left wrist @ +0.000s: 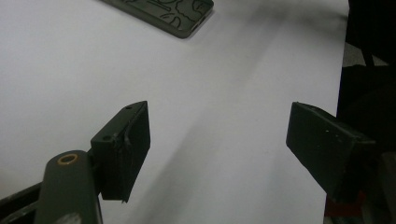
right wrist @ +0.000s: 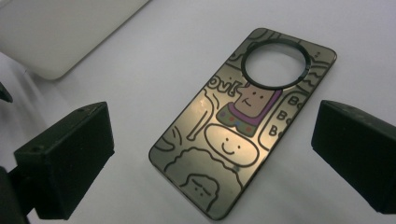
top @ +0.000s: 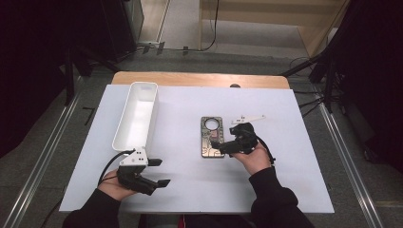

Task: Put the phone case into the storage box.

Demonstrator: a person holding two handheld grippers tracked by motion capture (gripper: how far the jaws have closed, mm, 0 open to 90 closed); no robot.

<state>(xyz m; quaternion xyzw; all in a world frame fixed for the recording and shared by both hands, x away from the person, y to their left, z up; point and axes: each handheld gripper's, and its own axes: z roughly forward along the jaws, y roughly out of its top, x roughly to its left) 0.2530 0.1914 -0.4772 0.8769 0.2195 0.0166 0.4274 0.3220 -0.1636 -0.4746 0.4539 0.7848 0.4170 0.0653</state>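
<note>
The phone case (right wrist: 243,135) lies flat on the white surface (top: 190,190), not picked up yet. The right gripper (top: 227,148) hovers wide open around it. The left gripper (top: 159,172) waits open, holding nothing.

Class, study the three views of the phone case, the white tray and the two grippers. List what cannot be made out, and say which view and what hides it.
- Phone case: in the left gripper view the top edge cuts off all but one corner.
- Phone case drawings: too small to read in the high view; the right gripper covers its lower right part.
- White tray: in the right gripper view the frame edge cuts it off, its inside hidden.
- Left gripper: the hand hides its handle in the high view.
</note>
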